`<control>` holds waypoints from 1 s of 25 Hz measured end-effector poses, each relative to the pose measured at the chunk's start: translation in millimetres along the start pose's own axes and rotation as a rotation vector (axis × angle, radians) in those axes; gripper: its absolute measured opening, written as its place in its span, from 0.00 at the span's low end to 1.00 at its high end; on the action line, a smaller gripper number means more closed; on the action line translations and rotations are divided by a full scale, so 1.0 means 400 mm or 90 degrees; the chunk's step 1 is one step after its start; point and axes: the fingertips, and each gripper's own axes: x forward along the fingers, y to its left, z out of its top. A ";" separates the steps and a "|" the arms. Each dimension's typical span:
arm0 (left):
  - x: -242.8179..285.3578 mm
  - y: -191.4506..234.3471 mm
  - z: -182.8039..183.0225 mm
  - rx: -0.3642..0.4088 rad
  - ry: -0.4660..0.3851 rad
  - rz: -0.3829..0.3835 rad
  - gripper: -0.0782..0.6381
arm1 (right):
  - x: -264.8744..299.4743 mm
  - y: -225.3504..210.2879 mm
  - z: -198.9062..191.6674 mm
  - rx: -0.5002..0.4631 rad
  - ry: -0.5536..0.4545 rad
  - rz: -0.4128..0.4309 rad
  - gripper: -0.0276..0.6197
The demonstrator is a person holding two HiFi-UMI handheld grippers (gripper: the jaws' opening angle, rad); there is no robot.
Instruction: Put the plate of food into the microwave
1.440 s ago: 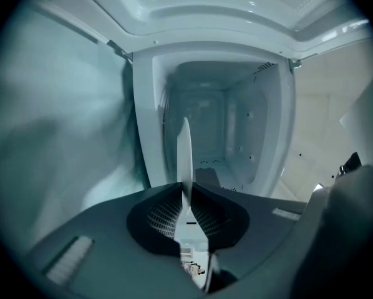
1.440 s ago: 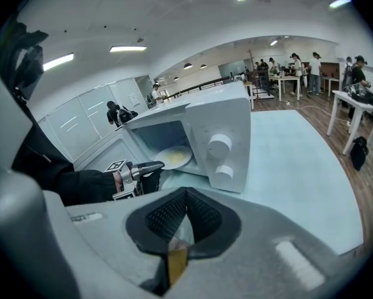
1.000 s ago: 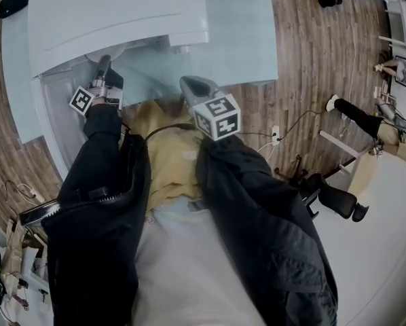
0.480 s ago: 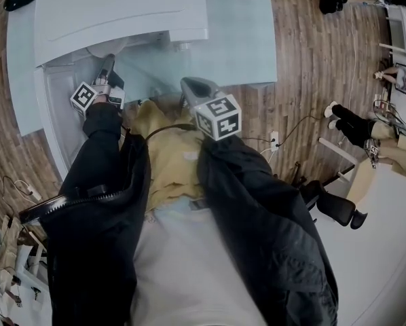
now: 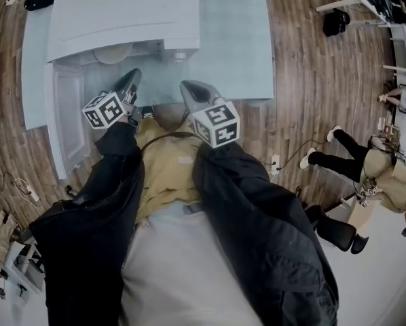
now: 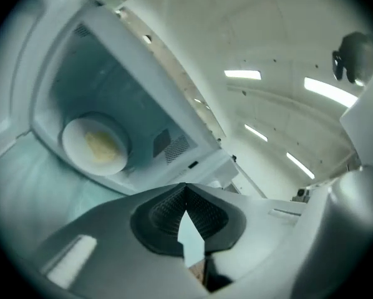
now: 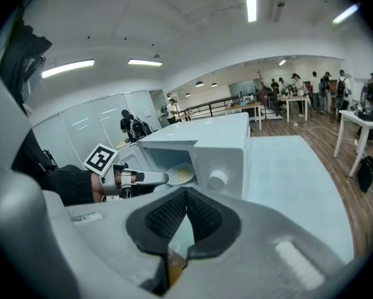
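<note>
Pale table (image 5: 237, 46), open microwave (image 5: 121, 12), plate (image 6: 94, 145) already inside. My left claw (image 6: 185, 192) closes together, empty; right claw (image 7: 185, 195) pressed together, empty. Next, I'd push the door (image 5: 64, 121) closed.

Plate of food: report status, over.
Left tool shut, empty. Right tool shut, empty. Plate of food inside microwave. Door open, nothing in the way.

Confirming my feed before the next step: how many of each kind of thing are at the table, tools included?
Microwave: 1
Plate of food: 1
Tools: 2 (left tool, right tool)
Total: 4
</note>
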 end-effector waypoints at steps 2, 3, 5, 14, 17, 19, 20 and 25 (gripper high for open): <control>0.012 -0.086 0.017 0.089 0.012 -0.019 0.10 | -0.015 -0.001 0.032 -0.020 -0.026 0.002 0.04; 0.017 -0.127 0.025 0.126 0.014 -0.029 0.10 | -0.022 -0.002 0.049 -0.028 -0.040 0.003 0.04; 0.025 -0.198 0.043 0.189 0.012 -0.046 0.10 | -0.037 -0.003 0.082 -0.041 -0.067 0.005 0.04; 0.022 -0.398 0.156 0.362 -0.045 -0.063 0.10 | -0.098 -0.008 0.229 -0.095 -0.182 0.005 0.04; 0.020 -0.442 0.194 0.406 -0.064 -0.059 0.10 | -0.112 0.001 0.284 -0.114 -0.222 0.008 0.04; 0.018 -0.464 0.211 0.424 -0.072 -0.053 0.10 | -0.119 0.007 0.313 -0.126 -0.241 0.009 0.04; 0.015 -0.473 0.218 0.429 -0.076 -0.052 0.10 | -0.123 0.011 0.324 -0.130 -0.249 0.009 0.04; 0.007 -0.495 0.233 0.447 -0.087 -0.044 0.10 | -0.137 0.015 0.358 -0.141 -0.274 0.004 0.04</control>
